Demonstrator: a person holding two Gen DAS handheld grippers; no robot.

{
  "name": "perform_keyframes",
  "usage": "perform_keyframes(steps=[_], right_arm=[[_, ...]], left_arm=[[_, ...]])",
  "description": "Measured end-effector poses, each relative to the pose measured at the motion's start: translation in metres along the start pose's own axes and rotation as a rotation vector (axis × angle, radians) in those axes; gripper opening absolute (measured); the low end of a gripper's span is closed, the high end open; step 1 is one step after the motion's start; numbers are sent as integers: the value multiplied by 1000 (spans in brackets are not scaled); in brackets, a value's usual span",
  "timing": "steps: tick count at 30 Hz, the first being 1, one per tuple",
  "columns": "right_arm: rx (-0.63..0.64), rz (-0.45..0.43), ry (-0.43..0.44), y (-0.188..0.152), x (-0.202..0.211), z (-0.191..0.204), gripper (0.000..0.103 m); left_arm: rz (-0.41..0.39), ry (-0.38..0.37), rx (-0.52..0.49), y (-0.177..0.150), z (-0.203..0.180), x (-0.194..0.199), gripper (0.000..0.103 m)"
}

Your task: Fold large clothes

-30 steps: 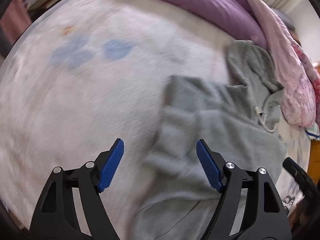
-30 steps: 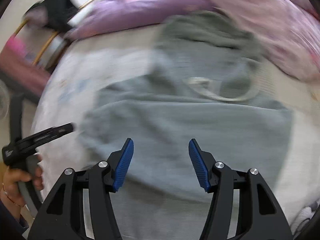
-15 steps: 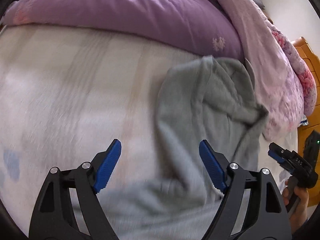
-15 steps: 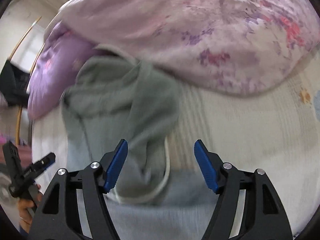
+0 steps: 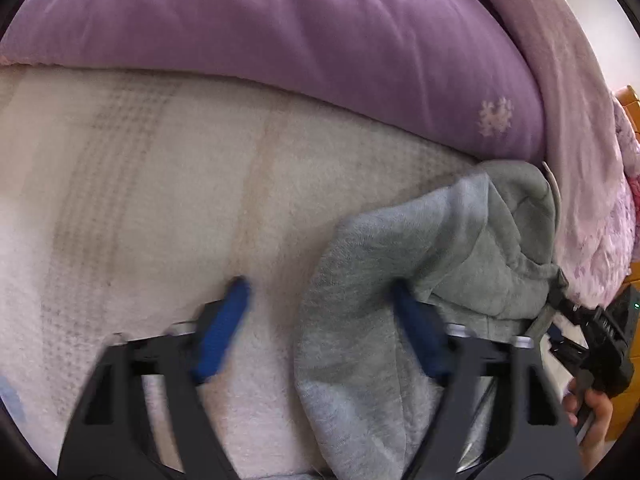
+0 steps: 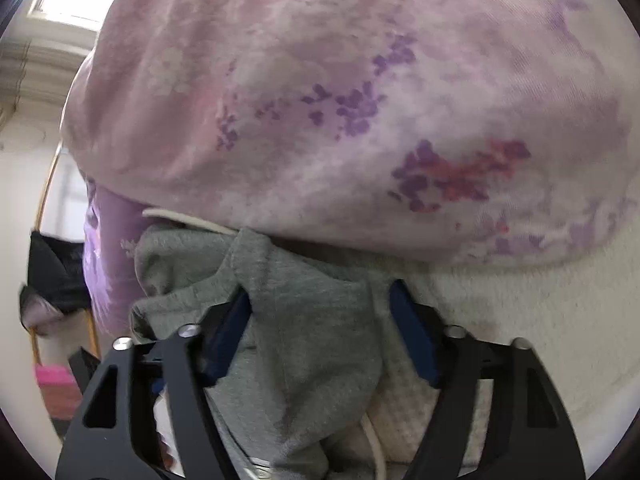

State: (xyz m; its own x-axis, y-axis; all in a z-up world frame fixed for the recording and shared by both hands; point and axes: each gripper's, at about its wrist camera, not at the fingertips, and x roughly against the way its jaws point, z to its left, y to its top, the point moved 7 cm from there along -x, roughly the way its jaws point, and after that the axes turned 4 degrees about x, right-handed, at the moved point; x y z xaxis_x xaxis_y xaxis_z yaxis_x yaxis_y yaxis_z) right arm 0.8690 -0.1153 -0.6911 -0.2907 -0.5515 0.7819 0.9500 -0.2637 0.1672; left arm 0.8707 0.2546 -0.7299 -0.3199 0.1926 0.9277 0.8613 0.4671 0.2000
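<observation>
Hoodie (image 5: 384, 280) is being gathered at its far end, both grippers' jaws closing around loose cloth, lifting comes next.

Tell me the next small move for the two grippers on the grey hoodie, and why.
Probably finish closing both. The left gripper and right gripper have just been closing; grey fleece hoodie fabric lies between their jaws, bunched against the purple quilt, not yet clearly pinched.

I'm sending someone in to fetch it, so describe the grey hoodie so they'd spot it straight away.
Start at the cream woven bed cover and go to the foot of the purple quilt and pink floral quilt. The crumpled grey fleece hoodie lies there: the only grey thing, with a white drawstring.
</observation>
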Motion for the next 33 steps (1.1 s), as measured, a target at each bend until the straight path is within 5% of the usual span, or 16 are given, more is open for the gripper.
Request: perform_keyframes(steps=[1,3,9,14,16,19,23,25,28,29,33], right_arm=[[6,2,-1,-2,2,1,23],[31,-29,3,-4,13,6,17],[176,-145,81,-28,75,37,14],[344,-210,101,-92,155,62,14],[387,-171,99,-135,179,61,15],[422,-62,4,-199,183,35,25],[416,146,-120,-272,161,-8,36],[409,186,-150,-292,163,-19,38],[396,149,-153,-294,181,-14,49],[402,110,-165,-288,191,-5,50],[576,29,-154,-261,187,54,59]], left_arm=[[6,-31,6,0,-1,1,18],[-13,-57,13,0,-2,9,6],[-154,-175,-57,-13,-13,78,5],[-263,-262,-150,-75,-3,162,5],[-257,-264,-184,-116,10,179,5],[-141,-247,-173,-188,24,168,6],[33,-185,-103,-269,54,142,12],[74,-189,-43,-291,67,145,24],[38,-192,4,-299,70,159,36],[20,-195,26,-296,71,165,50],[-38,-175,44,-291,69,184,54]])
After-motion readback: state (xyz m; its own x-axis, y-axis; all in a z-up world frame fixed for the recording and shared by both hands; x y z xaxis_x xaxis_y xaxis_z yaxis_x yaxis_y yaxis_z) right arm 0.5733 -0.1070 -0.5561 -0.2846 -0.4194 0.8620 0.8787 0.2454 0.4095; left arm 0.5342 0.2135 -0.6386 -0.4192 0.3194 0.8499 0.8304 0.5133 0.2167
